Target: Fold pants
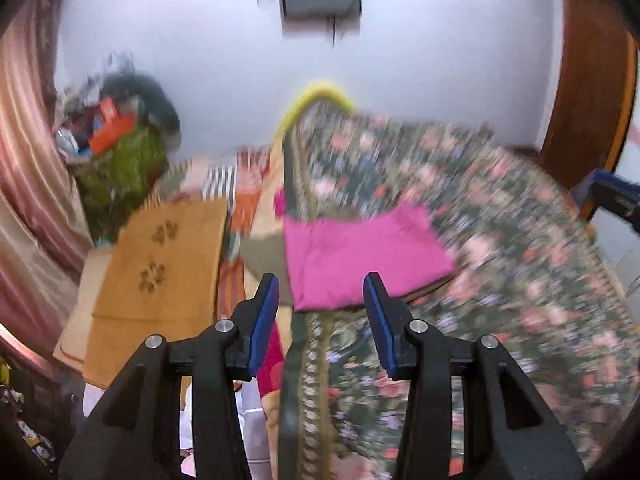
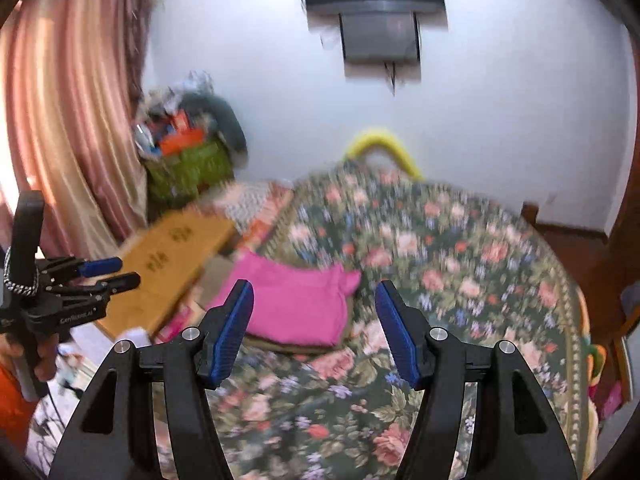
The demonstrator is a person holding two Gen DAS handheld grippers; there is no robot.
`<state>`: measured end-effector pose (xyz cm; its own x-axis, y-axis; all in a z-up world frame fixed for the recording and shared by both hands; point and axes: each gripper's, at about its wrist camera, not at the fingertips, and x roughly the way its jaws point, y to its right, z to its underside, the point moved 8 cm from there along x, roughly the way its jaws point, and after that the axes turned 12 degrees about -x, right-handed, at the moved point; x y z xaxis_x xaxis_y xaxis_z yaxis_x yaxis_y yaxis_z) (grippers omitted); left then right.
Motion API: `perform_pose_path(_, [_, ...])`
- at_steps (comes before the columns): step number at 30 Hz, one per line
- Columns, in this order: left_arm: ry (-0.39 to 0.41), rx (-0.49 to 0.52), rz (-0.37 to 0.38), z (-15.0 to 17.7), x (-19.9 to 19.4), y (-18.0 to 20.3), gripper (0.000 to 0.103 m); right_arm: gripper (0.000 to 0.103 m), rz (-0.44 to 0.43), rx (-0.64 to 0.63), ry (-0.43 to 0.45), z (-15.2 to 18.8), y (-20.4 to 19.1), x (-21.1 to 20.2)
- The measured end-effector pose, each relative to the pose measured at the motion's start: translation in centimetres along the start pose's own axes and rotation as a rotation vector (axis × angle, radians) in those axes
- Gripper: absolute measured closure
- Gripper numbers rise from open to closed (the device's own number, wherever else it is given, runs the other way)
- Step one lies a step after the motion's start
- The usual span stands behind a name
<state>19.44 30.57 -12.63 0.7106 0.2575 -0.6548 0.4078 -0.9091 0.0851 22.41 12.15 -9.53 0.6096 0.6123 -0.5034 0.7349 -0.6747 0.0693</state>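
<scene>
Folded pink pants lie flat, long axis crosswise.

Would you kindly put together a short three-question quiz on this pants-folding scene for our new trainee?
1. True or false: the left gripper is clamped on the pink pants.
2. Multiple choice: the pink pants lie on A) a floral bedspread, B) a bare wooden floor, C) a glass table.
3. Fill in: both grippers, including the right gripper, have their jaws ____.

Key: 1. False, its jaws stand apart with nothing between them. 2. A. 3. Open.
</scene>
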Motion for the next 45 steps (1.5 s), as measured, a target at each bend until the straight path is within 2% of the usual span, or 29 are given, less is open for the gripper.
perform_pose_path(5, [0.176, -0.017, 0.086, -1.5, -10.8, 2.7, 0.048, 0.044, 0.019, -0.047, 0.180, -3.3, -2.5, -8.7])
perform_pose_path(7, [0.260, -0.023, 0.086, -1.5, -15.0, 3.4, 0.044, 0.043, 0.020, -0.062, 0.232, -4.0, -3.3, -11.3])
perform_pose_path(11, [0.363, -0.056, 0.122, -0.8, -21.2, 4.3, 0.041, 0.043, 0.010, -0.075, 0.333, -4.6, -4.9, -16.3])
perform_pose_path(16, [0.494, -0.060, 0.072, 0.9, -26.6, 5.0, 0.030, 0.042, 0.026, -0.074, 0.391, -3.0, -6.2, -19.7])
perform_pose_path(20, [0.527, -0.069, 0.072, 2.7, -28.4, 5.4, 0.019, 0.028, 0.021, -0.055, 0.410, -1.7, -6.9, -20.5])
perform_pose_path(22, [0.528, -0.076, 0.071, 3.6, -28.8, 5.4, 0.015, 0.027, 0.044, -0.072, 0.411, -1.5, -7.2, -20.7])
perform_pose_path(25, [0.523, -0.094, 0.071, 4.2, -28.9, 5.3, 0.000, 0.014, 0.051, -0.077, 0.415, -1.6, -7.3, -21.2])
perform_pose_path(27, [0.530, -0.102, 0.068, 4.7, -29.3, 5.4, 0.000, 0.002, 0.058, -0.072, 0.428, -1.5, -7.3, -21.7])
perform_pose_path(28, [0.531, -0.102, 0.067, 4.8, -29.3, 5.4, 0.000, 0.000, 0.061, -0.071, 0.435, -1.5, -7.3, -21.8])
perform_pose_path(45, [0.494, -0.124, 0.097, 5.6, -28.6, 5.1, 0.000, 0.000, 0.073, -0.061, 0.426, 0.1, -7.3, -22.8])
